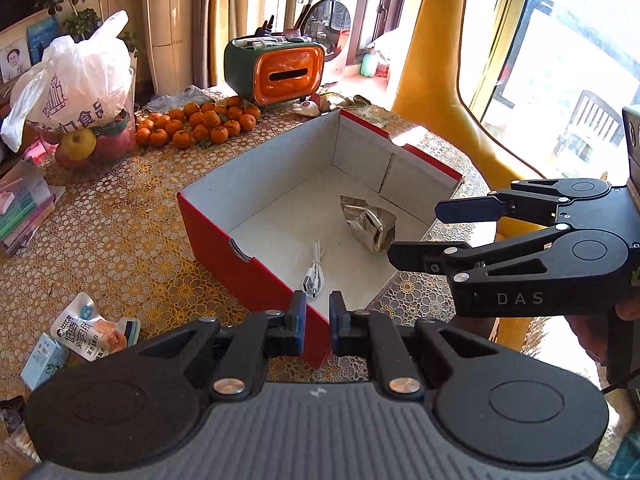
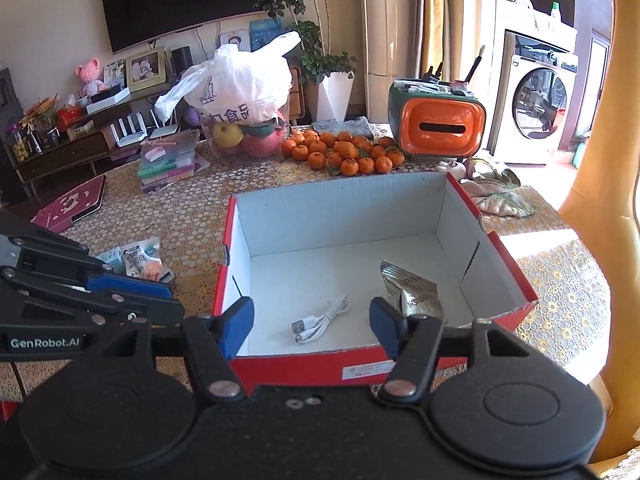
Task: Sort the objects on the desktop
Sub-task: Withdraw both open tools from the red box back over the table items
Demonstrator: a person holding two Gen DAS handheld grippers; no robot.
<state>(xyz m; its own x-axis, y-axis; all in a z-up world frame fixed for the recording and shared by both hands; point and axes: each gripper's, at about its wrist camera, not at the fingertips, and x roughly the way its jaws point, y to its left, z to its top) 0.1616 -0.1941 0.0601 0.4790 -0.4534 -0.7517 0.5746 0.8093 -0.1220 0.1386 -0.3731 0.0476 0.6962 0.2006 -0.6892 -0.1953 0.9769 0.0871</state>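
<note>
My left gripper (image 1: pixel 318 318) is closed and holds nothing; only a thin gap shows between its blue pads. My right gripper (image 2: pixel 310 322) has its jaws apart, also with nothing between them. Both hover above the near edge of the red cardboard box with white inside (image 2: pixel 460 208), which stands on the table with the yellow lace-pattern cloth (image 2: pixel 192 216).

Inside the box lie already a white coiled USB cable (image 2: pixel 320 320) and a crumpled silver foil packet (image 2: pixel 412 296), close to each other on the floor of it. Outside remain a white snack pouch with an orange picture (image 1: pixel 96 330) and a small pale blue carton (image 1: pixel 42 356) just beside it, at the left of the box.

I think the risks are these. The two grippers are near each other, so if I swing the left one toward the pouch carelessly, it may knock the right one or the box wall and push the light box along the cloth. The pouch is flat and glossy; closed jaws cannot take it, and a shallow pinch may slip or drag the cloth. The carton touches the pouch, so it may be moved together
</note>
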